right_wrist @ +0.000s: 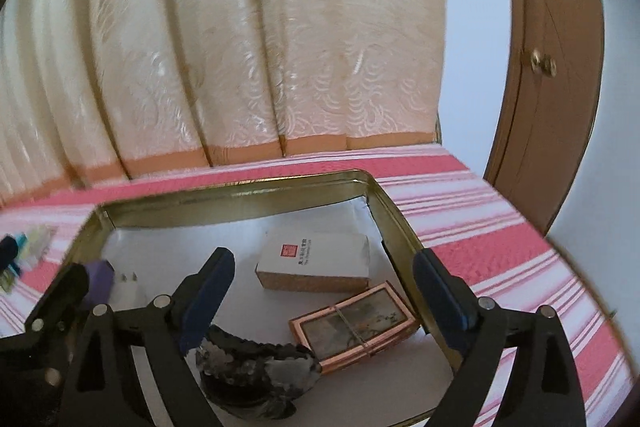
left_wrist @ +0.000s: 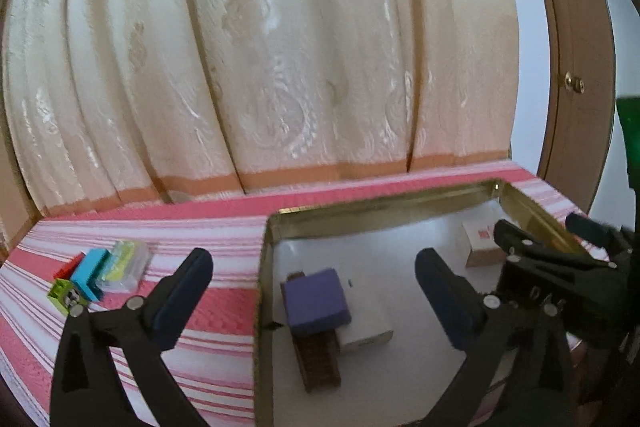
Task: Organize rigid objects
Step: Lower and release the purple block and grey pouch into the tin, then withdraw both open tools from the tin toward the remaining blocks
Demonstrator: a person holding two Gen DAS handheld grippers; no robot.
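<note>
A gold-rimmed tin tray with a white floor lies on the striped cloth. In it are a purple block on a brown box, a white charger, a white box with a cork side, a copper-framed card box and a dark sequined pouch. My left gripper is open and empty, straddling the tray's left wall above the purple block. My right gripper is open and empty above the tray's right half; it also shows in the left wrist view.
A small cluster of coloured items, red, blue, green and a clear case, lies on the pink striped cloth left of the tray. A cream curtain hangs behind. A brown door stands at the right.
</note>
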